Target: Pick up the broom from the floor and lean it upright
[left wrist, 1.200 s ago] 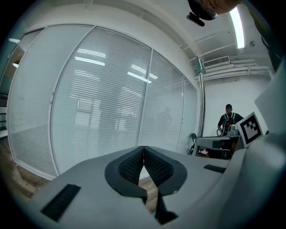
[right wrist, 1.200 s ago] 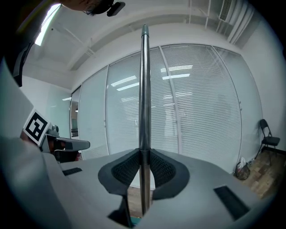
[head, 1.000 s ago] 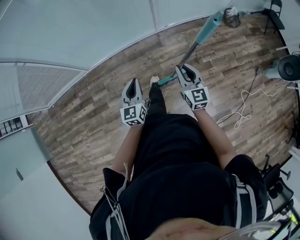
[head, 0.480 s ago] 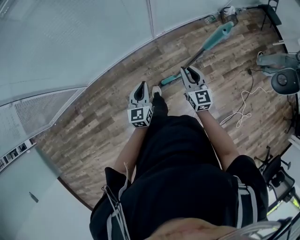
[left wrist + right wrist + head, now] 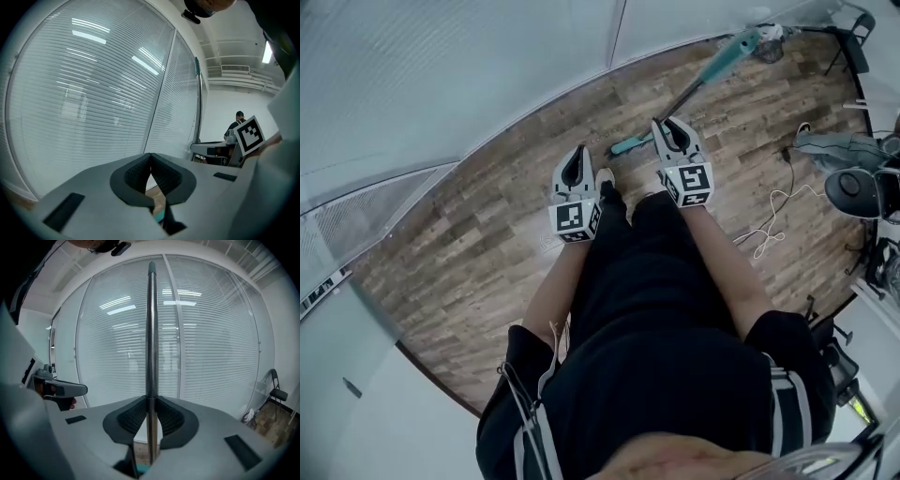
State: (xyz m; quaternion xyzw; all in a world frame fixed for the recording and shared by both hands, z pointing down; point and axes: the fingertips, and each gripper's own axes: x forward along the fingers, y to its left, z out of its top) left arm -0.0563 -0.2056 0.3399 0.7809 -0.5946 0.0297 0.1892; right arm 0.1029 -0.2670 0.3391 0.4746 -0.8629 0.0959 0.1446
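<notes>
Gripping the broom [image 5: 151,333] by its metal pole, our right gripper [image 5: 151,400] holds it nearly upright before the blinds [image 5: 211,343], while our left gripper [image 5: 150,158] is clenched on nothing. We judge the pickup done; leaning it against something remains.

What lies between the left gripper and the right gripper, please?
In the head view, the person's shoe and the broom's teal head lie between the left gripper and the right gripper.
</notes>
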